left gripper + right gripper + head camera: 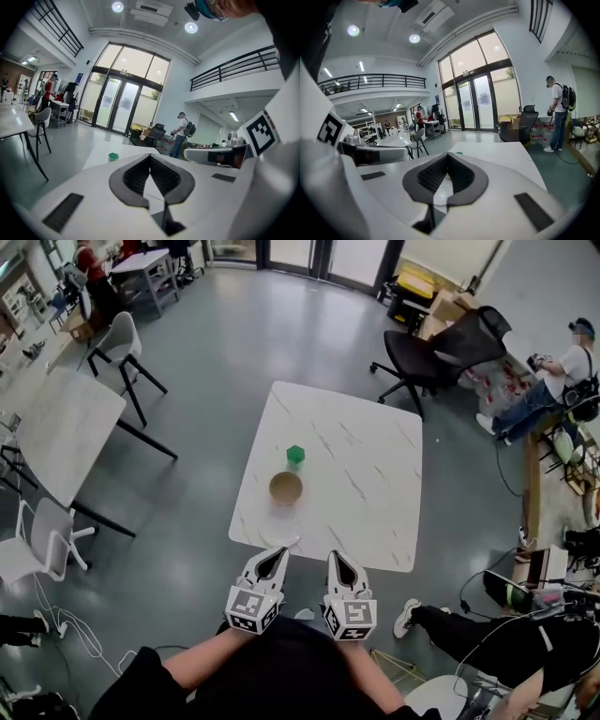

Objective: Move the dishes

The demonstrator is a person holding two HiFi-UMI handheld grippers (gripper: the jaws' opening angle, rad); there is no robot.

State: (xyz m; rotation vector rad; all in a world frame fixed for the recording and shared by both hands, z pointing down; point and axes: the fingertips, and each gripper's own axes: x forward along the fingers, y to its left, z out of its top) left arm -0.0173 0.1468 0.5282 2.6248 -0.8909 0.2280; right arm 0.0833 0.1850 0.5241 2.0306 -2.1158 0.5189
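Closest in, the left gripper [277, 556] and right gripper [337, 558] hang side by side short of the table [366, 474], each with its jaws pressed together on nothing. Just past them, at the near edge, lies a pale, see-through plate [279, 528]. It looks thin, light and probably slick, so I'd pinch its rim where it overhangs or lifts. Just beyond it is a brown bowl [286, 488], likely stiff and light, best taken by its wall with one jaw inside. Farther on stands a small green block [295, 455].
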